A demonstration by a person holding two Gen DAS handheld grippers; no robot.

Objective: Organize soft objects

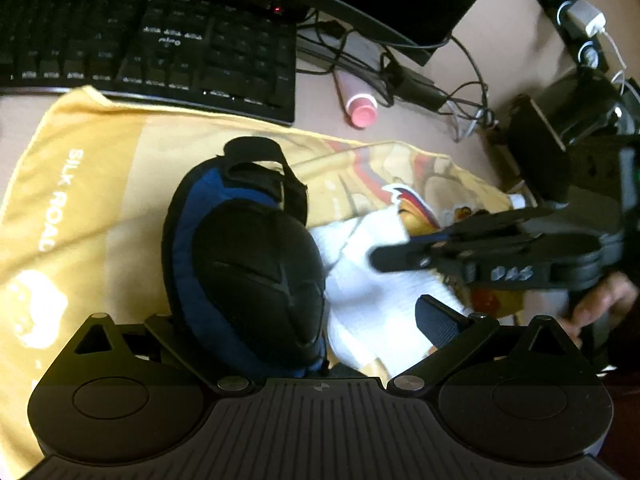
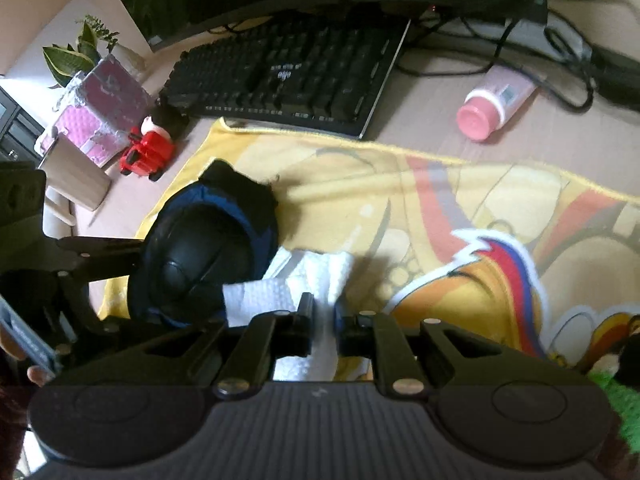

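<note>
A black and blue knee pad [image 1: 256,276] lies on a yellow printed towel [image 1: 100,200]. My left gripper [image 1: 298,326] is open around the pad; its left finger is hidden behind the pad and its right finger [image 1: 438,320] stands apart over a white cloth [image 1: 372,304]. My right gripper [image 2: 323,316] is shut on that white cloth [image 2: 272,292], pinching a fold beside the knee pad [image 2: 200,256]. In the left wrist view the right gripper [image 1: 380,258] reaches in from the right over the cloth. In the right wrist view the left gripper's fingers [image 2: 100,245] flank the pad at the left.
A black keyboard [image 2: 288,76] and a monitor stand lie behind the towel [image 2: 460,208], with cables and a pink-capped tube [image 2: 492,104] to the right. A red toy car [image 2: 146,152], a wooden cup [image 2: 76,176] and a pink box [image 2: 104,108] sit at the left. Something green and fuzzy [image 2: 616,396] shows at the bottom right.
</note>
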